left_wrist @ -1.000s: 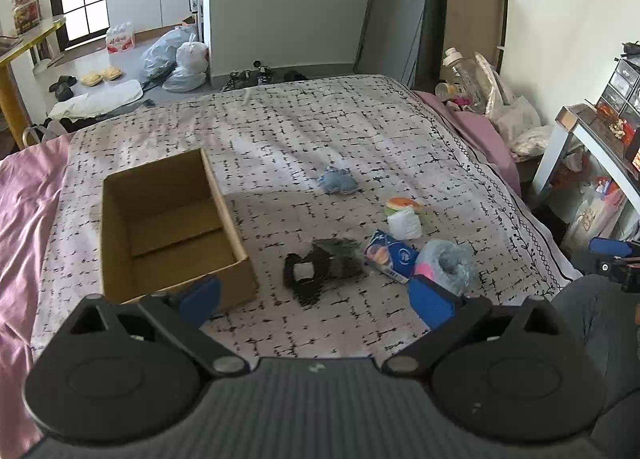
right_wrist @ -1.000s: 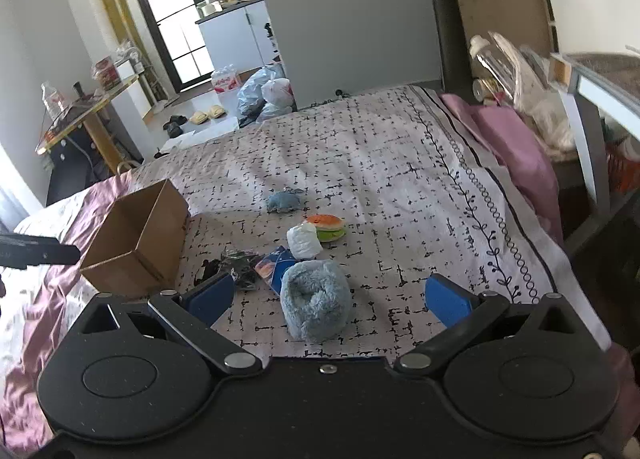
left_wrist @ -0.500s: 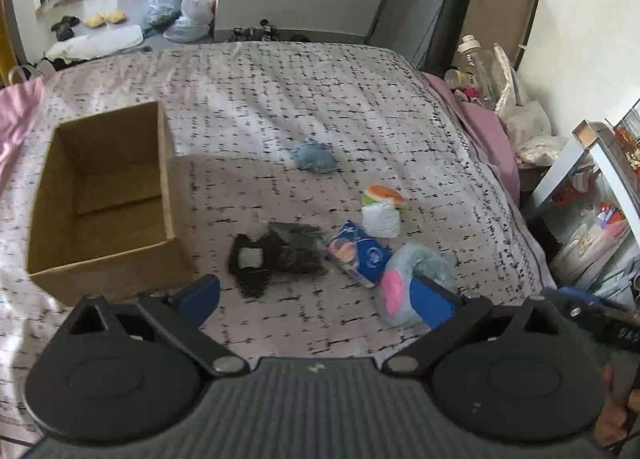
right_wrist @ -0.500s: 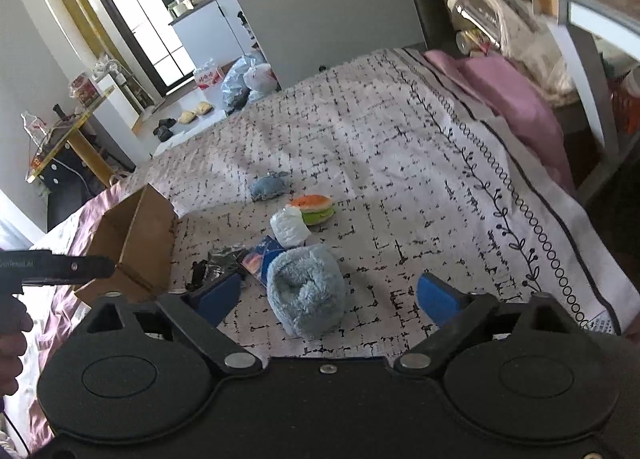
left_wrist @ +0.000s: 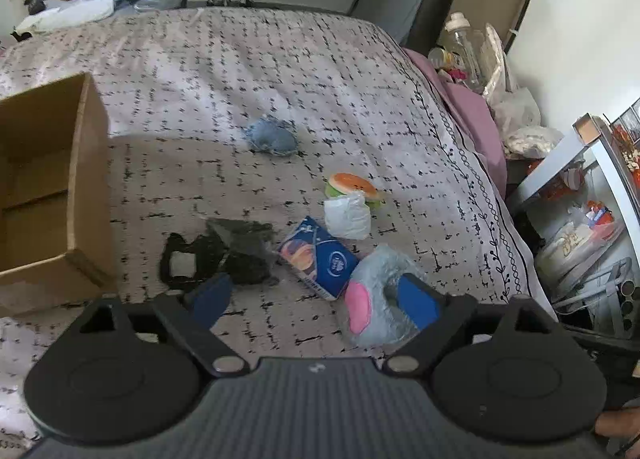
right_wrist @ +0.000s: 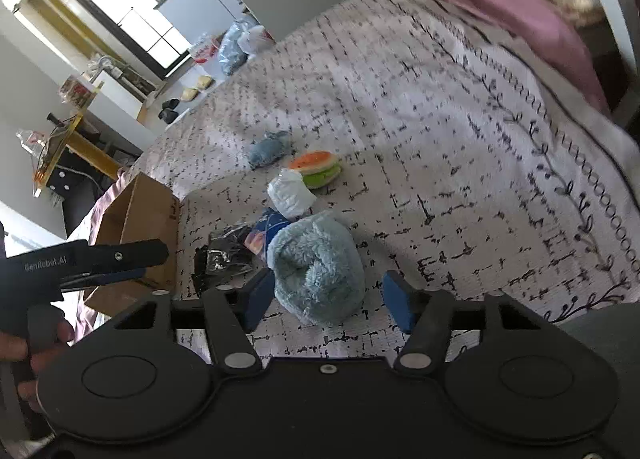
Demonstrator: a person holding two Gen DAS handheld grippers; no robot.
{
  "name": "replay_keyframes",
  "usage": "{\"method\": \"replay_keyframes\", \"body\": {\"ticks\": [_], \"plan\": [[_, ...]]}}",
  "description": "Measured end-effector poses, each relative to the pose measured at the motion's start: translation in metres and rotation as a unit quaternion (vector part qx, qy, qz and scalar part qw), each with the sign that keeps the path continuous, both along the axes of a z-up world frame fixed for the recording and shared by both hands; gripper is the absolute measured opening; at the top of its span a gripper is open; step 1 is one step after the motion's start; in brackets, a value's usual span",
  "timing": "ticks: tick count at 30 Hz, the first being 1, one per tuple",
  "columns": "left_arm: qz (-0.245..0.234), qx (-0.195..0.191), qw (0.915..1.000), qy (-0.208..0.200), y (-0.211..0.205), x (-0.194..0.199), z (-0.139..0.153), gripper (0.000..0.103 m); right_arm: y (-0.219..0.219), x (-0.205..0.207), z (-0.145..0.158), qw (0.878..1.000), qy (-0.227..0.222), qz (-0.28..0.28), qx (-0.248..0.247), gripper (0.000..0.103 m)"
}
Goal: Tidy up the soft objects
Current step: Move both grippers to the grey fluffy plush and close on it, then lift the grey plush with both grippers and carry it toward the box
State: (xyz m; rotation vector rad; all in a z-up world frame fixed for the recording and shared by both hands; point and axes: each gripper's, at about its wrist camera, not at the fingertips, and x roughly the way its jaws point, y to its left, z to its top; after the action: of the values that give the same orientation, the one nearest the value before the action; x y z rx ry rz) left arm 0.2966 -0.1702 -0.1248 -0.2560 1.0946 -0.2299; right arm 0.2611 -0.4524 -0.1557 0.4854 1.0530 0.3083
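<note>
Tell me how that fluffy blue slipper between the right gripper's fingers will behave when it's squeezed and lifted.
The fluffy blue slipper looks plush, so it will probably compress and sag rather than slip. It seems light. The right gripper, whose jaws have just been closing, straddles it without pinching yet.

Bedspread (left_wrist: 280, 71) white, black dash pattern; fluffy slipper (right_wrist: 316, 267) pale blue, pink sole; box (left_wrist: 48, 187) brown cardboard.

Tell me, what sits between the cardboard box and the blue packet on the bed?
A crumpled black bag lies between the cardboard box and the blue packet, seen from the left wrist.
</note>
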Motion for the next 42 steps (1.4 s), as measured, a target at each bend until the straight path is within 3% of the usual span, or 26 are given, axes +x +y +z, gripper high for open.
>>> {"method": "replay_keyframes", "body": {"ticks": [3,7,13,17,18,20,23,31,42], "plan": [[-0.019,-0.010,0.9998,0.004,-0.009,0.004,-0.009,0.080,-0.003,0.007,-0.011,0.999,0.026,-0.014,0.017,0.056],[-0.045,-0.034,0.9982,0.019,-0.024,0.012,-0.025,0.062,-0.003,0.016,-0.024,0.998,0.041,-0.012,0.038,0.055],[-0.060,-0.045,0.9962,0.045,-0.042,0.029,-0.049,0.051,-0.001,0.028,-0.038,0.997,0.053,-0.009,0.057,0.038],[-0.082,-0.057,0.9914,0.085,-0.045,0.047,-0.069,0.045,0.002,0.037,-0.048,0.996,0.061,-0.007,0.066,0.037],[-0.095,-0.057,0.9895,0.093,-0.046,0.052,-0.074,0.037,0.004,0.038,-0.051,0.996,0.065,-0.005,0.061,0.037],[-0.088,-0.052,0.9902,0.096,-0.046,0.054,-0.080,0.037,0.007,0.041,-0.056,0.996,0.068,-0.001,0.059,0.034],[-0.097,-0.058,0.9885,0.101,-0.051,0.050,-0.083,0.025,0.009,0.041,-0.061,0.995,0.071,-0.004,0.063,0.028],[-0.075,-0.053,0.9925,0.081,-0.052,0.036,-0.075,0.020,0.014,0.035,-0.049,0.997,0.057,0.002,0.046,0.022],[-0.047,-0.051,0.9973,0.023,-0.028,0.001,-0.024,0.020,0.033,0.017,-0.003,0.998,-0.002,0.036,0.050,0.022]]}}
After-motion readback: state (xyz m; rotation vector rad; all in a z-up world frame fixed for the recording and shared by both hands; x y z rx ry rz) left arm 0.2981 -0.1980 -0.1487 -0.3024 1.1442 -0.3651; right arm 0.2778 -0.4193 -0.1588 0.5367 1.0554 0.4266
